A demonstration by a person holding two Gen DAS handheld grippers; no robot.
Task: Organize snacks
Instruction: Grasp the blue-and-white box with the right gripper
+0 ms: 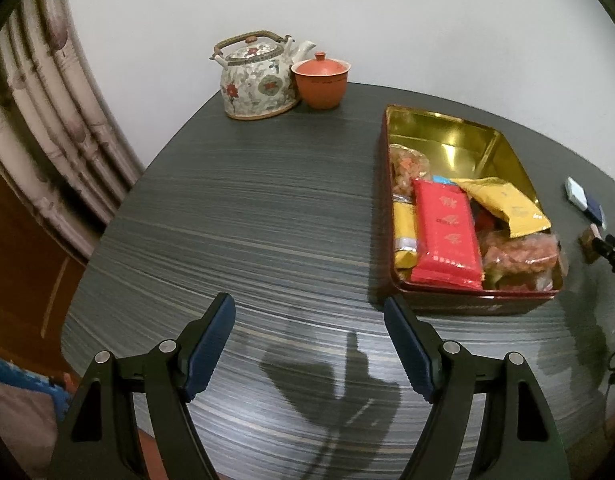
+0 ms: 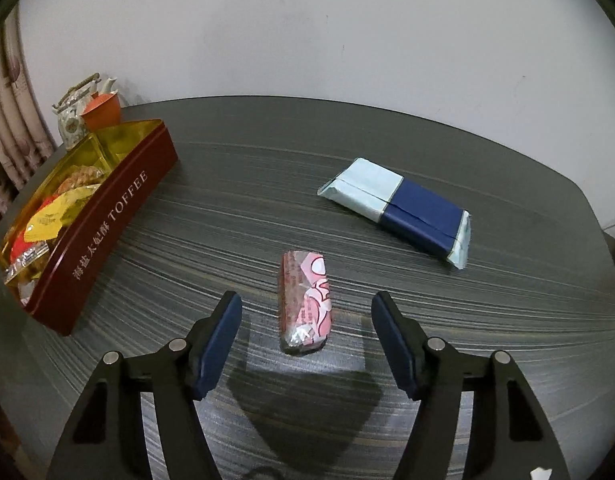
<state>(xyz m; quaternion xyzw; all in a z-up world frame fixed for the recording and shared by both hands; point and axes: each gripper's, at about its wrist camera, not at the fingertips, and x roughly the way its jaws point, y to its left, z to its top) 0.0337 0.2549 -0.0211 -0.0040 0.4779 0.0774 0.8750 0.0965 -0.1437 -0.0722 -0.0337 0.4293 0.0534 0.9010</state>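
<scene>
Over on the left, the toffee tin (image 2: 107, 216) is half full. Mid-worktop (image 2: 267, 184), the pink snack pack (image 2: 305, 300) lies between the right gripper (image 2: 306, 312)'s spread jaws, untouched. Looks light and crinkly, so pinch its long sides. Left gripper (image 1: 309, 320): released, empty.

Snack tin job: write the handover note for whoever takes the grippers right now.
Left gripper: open, empty, over bare table.
Right gripper: open, pink snack lying between its fingers, not gripped.
Tin: open, already holds red, yellow and clear-wrapped snacks.
Left out: the pink snack and the blue-and-white packet on the table.
Next, probably: close on the pink snack, move it into the tin, then the packet.
</scene>
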